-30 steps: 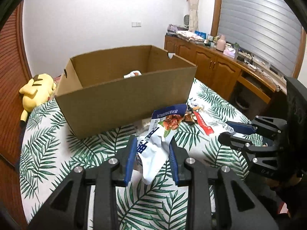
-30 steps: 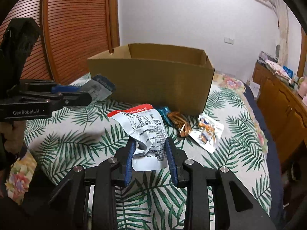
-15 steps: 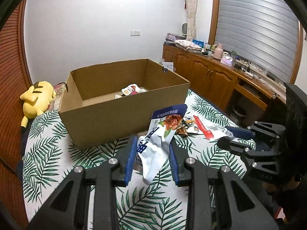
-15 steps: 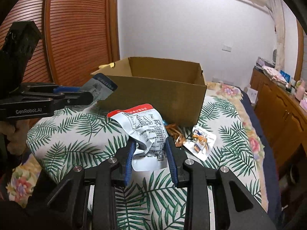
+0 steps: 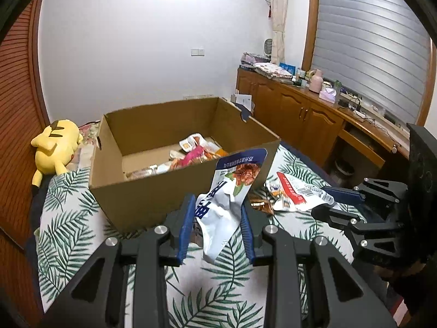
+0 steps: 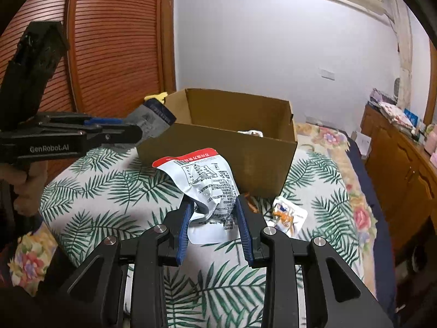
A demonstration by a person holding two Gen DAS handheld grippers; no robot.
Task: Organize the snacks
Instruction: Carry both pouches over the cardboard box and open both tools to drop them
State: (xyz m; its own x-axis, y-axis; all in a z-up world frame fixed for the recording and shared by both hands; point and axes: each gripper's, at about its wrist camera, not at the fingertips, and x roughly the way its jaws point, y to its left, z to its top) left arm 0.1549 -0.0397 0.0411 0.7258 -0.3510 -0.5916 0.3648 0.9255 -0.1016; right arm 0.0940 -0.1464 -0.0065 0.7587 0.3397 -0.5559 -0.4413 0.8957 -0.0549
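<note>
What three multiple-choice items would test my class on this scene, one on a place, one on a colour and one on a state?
1. Where is the yellow plush toy?
A. Inside the box
B. On the bed beside the box
C. On the cabinet

2. What colour tops the packet in the right gripper?
A. Red
B. Green
C. Black

3. What state is the left gripper in?
A. Open and free
B. Out of view
C. Shut on a blue-topped packet

Answers: 1 B, it lies left of the cardboard box. 2 A, a red band shows. 3 C, its fingers pinch the packet.
</note>
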